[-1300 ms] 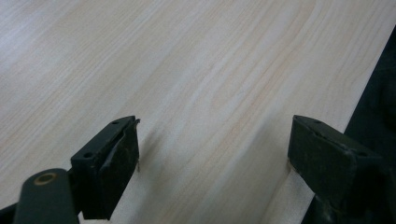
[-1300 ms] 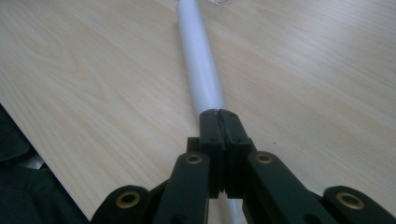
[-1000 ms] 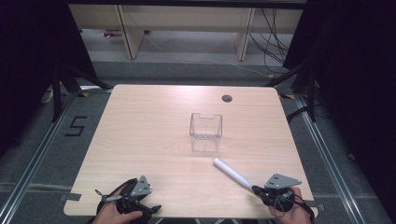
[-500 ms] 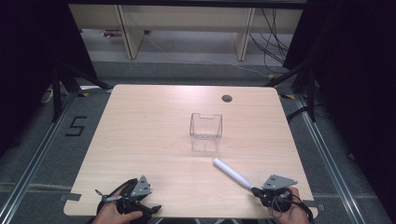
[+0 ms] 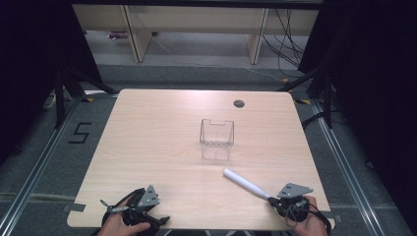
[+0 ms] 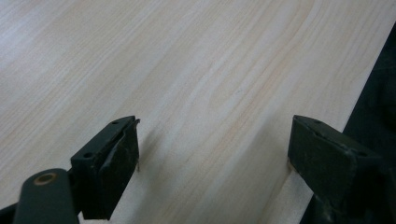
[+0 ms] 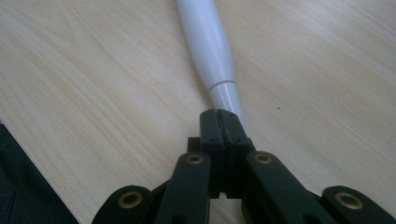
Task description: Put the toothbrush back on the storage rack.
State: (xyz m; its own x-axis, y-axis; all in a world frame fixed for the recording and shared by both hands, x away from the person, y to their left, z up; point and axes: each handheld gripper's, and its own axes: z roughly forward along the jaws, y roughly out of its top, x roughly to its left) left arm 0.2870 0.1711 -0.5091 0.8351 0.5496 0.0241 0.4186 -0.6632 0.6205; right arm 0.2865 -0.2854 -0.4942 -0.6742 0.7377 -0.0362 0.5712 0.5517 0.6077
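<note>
Nothing has shifted since before: the right gripper, jaws pressed together, touches the white tube at the clear box's five o'clock; left gripper spread over bare table.

Pale wood-grain counter, smooth and matt. The white tube looks like glossy, smooth plastic. Clear plastic box, see-through and shiny. Right gripper: matt black plastic with brass-coloured rivets.
</note>
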